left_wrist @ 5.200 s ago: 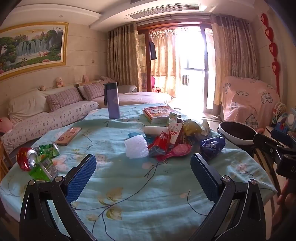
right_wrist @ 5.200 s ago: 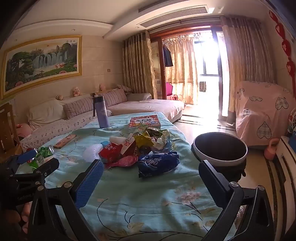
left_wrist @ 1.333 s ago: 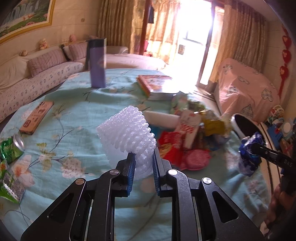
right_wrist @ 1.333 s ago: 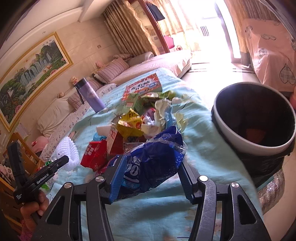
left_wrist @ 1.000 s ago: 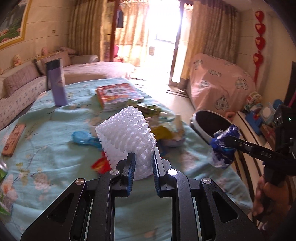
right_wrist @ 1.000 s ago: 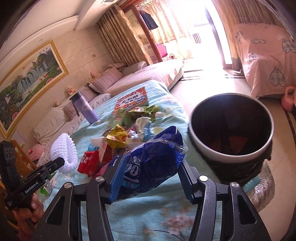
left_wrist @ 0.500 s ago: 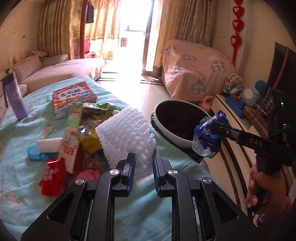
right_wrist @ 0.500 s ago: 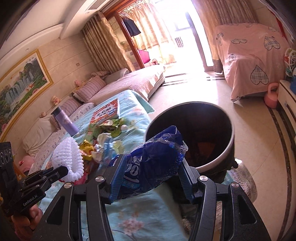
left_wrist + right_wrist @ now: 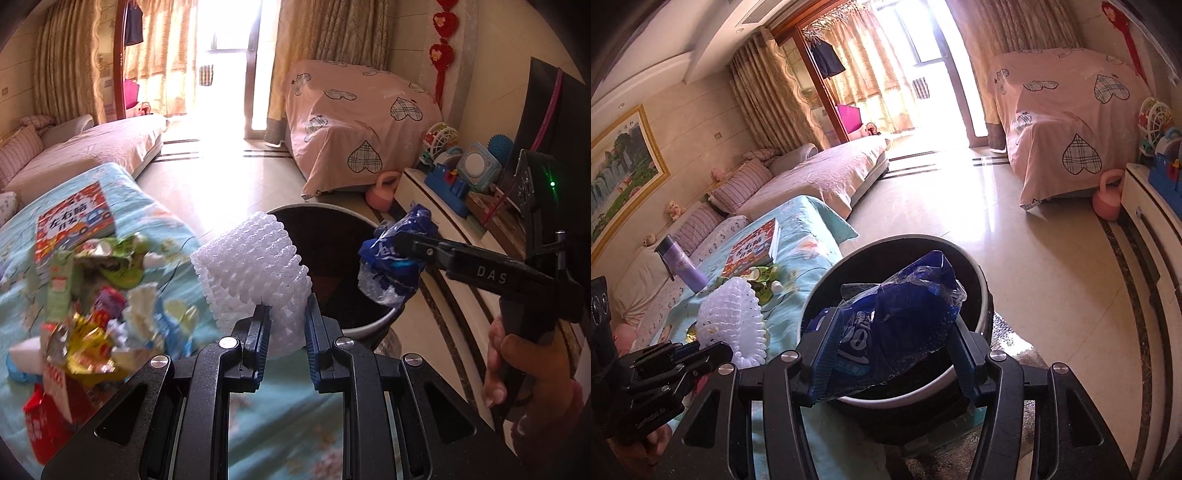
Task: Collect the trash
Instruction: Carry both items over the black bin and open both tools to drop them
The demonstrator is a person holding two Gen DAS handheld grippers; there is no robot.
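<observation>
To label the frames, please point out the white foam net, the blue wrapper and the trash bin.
white foam net (image 9: 251, 269), left wrist view, its ribbed side.
blue wrapper (image 9: 897, 325), right wrist view, its crumpled middle.
trash bin (image 9: 980, 280), right wrist view, its right rim.

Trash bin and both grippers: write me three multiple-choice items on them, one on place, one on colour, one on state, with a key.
1. Where is the trash bin?
A. On the table
B. On the floor beside the table's edge
C. On the sofa

2. What colour is the wrapper in the right gripper?
A. Blue
B. Yellow
C. Red

3. What is the left gripper doing?
A. Open, with nothing in it
B. Shut on a book
C. Shut on the white foam net

Key: 1 B, the bin stands on the floor next to the teal tablecloth. 2 A, the crinkled pack is blue. 3 C, both pads pinch the net's lower edge.
</observation>
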